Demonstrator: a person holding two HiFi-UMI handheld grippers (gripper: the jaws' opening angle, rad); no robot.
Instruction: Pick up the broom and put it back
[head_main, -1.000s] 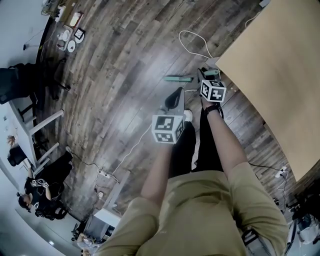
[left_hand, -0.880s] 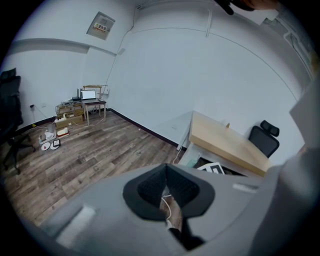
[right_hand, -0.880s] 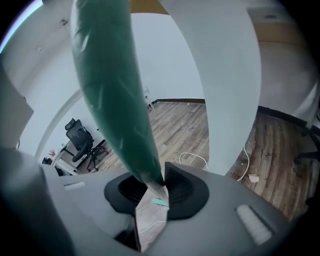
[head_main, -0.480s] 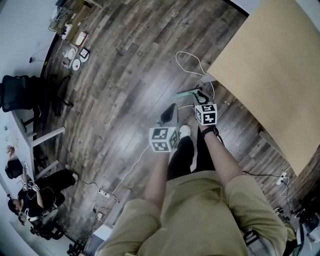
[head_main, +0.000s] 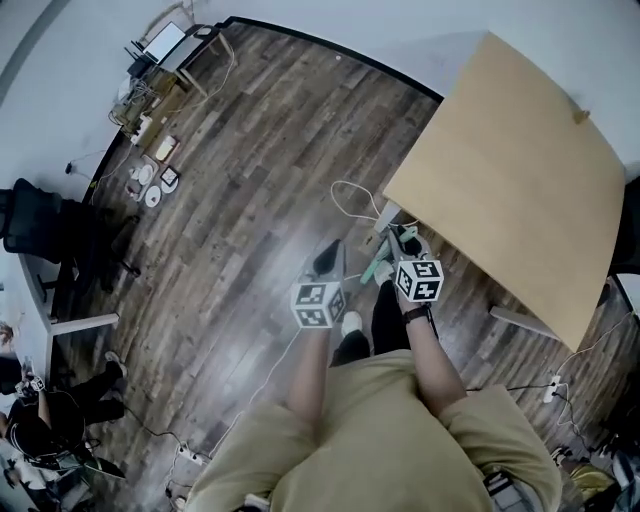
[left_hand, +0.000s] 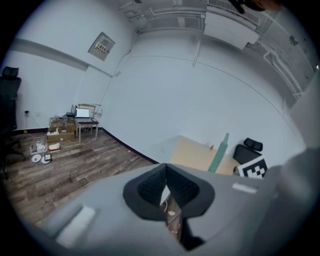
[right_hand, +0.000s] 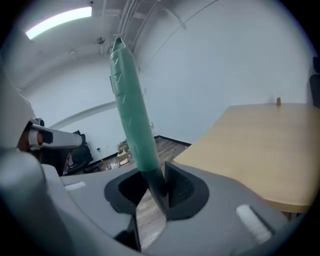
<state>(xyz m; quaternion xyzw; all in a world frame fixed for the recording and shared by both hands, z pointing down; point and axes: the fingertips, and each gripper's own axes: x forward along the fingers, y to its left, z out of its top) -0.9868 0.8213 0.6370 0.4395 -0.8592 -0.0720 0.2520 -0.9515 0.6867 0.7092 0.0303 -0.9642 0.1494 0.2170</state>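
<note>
The broom shows only as a green handle (head_main: 375, 268) with a dark lower shaft, standing steeply tilted (right_hand: 131, 110). My right gripper (head_main: 399, 240) grips it just below the green sleeve; its jaws (right_hand: 157, 186) are closing, with the pads tight on the shaft. In the left gripper view the same handle (left_hand: 218, 154) rises beside the right gripper's marker cube. My left gripper (head_main: 328, 260) hangs to the left of the broom, apart from it. Its pads (left_hand: 165, 167) meet at the tips with nothing between them. The broom's head is hidden.
A large light wooden table (head_main: 510, 170) stands to the right, its edge close to the right gripper. A white cable (head_main: 350, 195) loops on the plank floor. A small desk with a laptop (head_main: 170, 45) stands far left; a seated person (head_main: 40, 420) is at lower left.
Both grippers have risen from near the floor. The green handle, lying low before, now stands up in the right gripper, and the head view has pulled back to show more room.
</note>
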